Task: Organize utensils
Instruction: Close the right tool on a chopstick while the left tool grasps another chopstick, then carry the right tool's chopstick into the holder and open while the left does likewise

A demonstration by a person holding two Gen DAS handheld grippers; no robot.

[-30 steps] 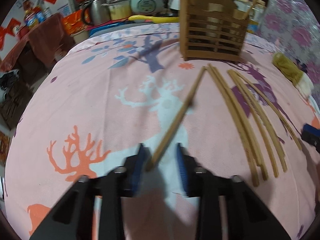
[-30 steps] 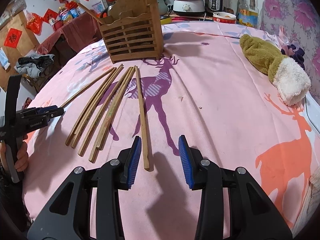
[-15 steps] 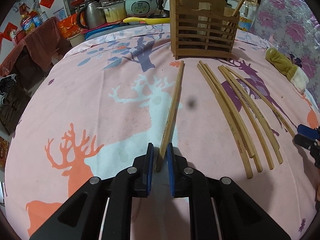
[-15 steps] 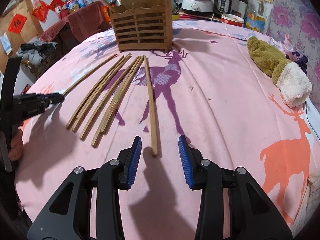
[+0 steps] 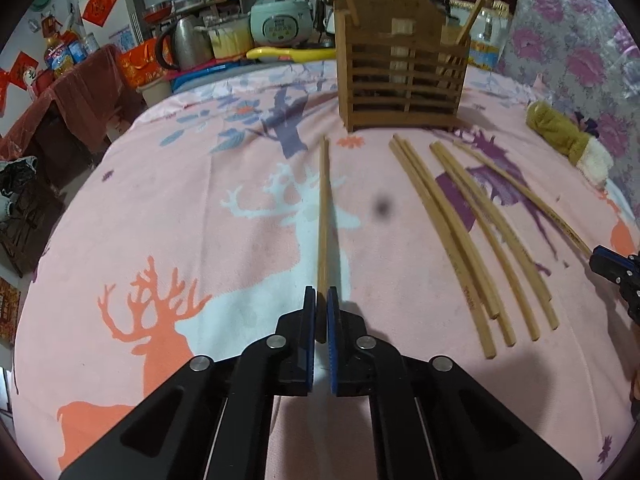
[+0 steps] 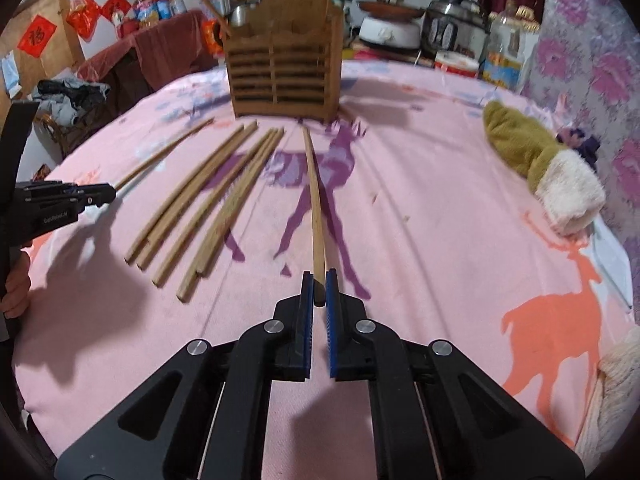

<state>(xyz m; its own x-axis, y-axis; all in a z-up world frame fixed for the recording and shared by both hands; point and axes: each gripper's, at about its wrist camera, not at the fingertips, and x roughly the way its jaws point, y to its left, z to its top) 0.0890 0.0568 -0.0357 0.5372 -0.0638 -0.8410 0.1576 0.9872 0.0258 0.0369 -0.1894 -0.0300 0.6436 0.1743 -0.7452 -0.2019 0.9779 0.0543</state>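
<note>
Both claws closed since the earlier frames. Left gripper (image 5: 321,316), lower centre, pinches a long bamboo chopstick (image 5: 323,216); right gripper (image 6: 319,298) likewise pinches another bamboo chopstick (image 6: 316,204). Slatted wooden utensil holder (image 6: 282,76) stands upper centre; both sticks seem ready to lift.

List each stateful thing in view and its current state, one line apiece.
Left gripper: shut on a wooden chopstick.
Right gripper: shut on another wooden chopstick.
Loose wooden chopsticks: lying flat on the pink deer-print cloth, ungripped.
Slatted wooden utensil holder: upright, a few sticks already standing in it.
Olive and cream plush mitten: lying on its side, untouched.
</note>
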